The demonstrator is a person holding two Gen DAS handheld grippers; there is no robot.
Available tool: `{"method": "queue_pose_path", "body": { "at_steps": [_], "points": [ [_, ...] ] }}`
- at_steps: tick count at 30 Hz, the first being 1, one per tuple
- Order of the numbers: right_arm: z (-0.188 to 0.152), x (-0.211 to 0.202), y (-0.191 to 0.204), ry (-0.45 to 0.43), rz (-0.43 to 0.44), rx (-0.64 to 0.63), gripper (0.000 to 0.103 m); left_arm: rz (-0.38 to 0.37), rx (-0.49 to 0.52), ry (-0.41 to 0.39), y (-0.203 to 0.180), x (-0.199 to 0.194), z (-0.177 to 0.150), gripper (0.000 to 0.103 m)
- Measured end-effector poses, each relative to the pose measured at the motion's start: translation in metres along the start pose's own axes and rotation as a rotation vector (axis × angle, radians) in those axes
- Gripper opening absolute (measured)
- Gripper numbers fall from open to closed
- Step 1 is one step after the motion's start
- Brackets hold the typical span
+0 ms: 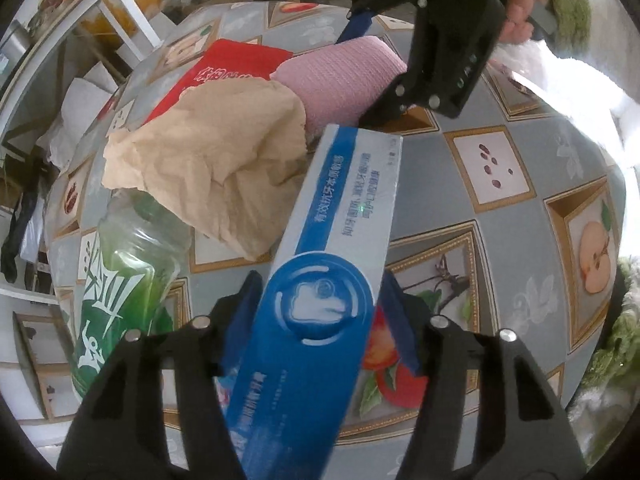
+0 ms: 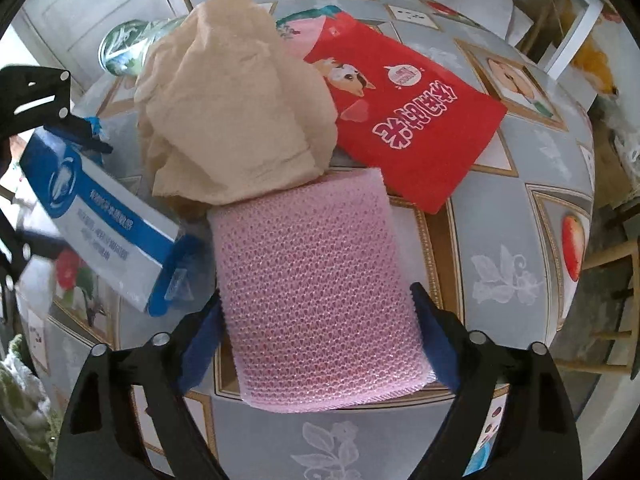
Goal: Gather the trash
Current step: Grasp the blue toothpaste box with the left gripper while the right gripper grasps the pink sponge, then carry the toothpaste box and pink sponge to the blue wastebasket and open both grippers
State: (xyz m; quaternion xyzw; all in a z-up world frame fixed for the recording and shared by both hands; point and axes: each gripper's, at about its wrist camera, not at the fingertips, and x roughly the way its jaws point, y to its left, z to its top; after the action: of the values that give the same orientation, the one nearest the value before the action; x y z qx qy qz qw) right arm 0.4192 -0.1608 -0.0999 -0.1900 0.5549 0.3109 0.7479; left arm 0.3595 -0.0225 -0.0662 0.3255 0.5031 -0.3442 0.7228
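Note:
A blue and white toothpaste box (image 1: 336,216) lies lengthwise between the fingers of my left gripper (image 1: 320,300), whose pads press on its two long sides. From the right wrist view the same box (image 2: 108,224) sits at the left. A pink bubble-wrap pouch (image 2: 312,288) lies flat on the table. My right gripper (image 2: 318,320) straddles it, open, pads just beside its edges. Also on the table are crumpled beige paper (image 2: 232,120), a red snack packet (image 2: 408,120) and a green plastic bottle (image 1: 124,280) lying on its side.
The round table (image 1: 500,260) has a grey fruit-print cover and drops off on all sides. A person's hand (image 1: 520,0) holds the right gripper. A wooden stool (image 2: 612,280) stands off the right edge, with white furniture and bags beyond the far edge.

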Motion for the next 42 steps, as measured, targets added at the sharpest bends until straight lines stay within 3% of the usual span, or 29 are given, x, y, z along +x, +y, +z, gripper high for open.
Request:
{"method": "queue_pose_path", "body": {
  "at_steps": [8, 17, 19, 22, 25, 29, 35, 39, 42],
  "points": [
    [-0.021, -0.016, 0.004, -0.037, -0.006, 0.023, 0.080, -0.034, -0.021, -0.014, -0.018, -0.011, -0.013, 0.048],
    [-0.071, -0.050, 0.027, -0.084, -0.053, 0.085, 0.080, -0.045, -0.146, -0.033, -0.047, -0.036, -0.044, 0.046],
    [-0.084, -0.059, 0.031, -0.108, -0.050, 0.117, 0.080, -0.046, -0.192, -0.058, -0.053, -0.044, -0.051, 0.046],
    [-0.103, -0.072, 0.042, -0.153, -0.047, 0.169, 0.080, -0.075, -0.357, -0.087, -0.063, -0.056, -0.066, 0.046],
    [-0.123, -0.085, 0.053, -0.194, -0.034, 0.228, 0.080, -0.057, -0.455, -0.100, -0.076, -0.063, -0.077, 0.046],
    [-0.146, -0.095, 0.066, -0.233, -0.044, 0.323, 0.080, -0.084, -0.579, -0.200, -0.100, -0.079, -0.091, 0.046],
    [-0.173, -0.110, 0.077, -0.295, -0.037, 0.425, 0.080, -0.090, -0.752, -0.276, -0.126, -0.082, -0.111, 0.046],
    [-0.195, -0.122, 0.086, -0.327, -0.041, 0.468, 0.080, 0.010, -0.828, -0.322, -0.139, -0.088, -0.119, 0.046],
    [-0.208, -0.128, 0.087, -0.332, -0.038, 0.504, 0.080, 0.025, -0.886, -0.365, -0.148, -0.095, -0.123, 0.046]
  ]
}}
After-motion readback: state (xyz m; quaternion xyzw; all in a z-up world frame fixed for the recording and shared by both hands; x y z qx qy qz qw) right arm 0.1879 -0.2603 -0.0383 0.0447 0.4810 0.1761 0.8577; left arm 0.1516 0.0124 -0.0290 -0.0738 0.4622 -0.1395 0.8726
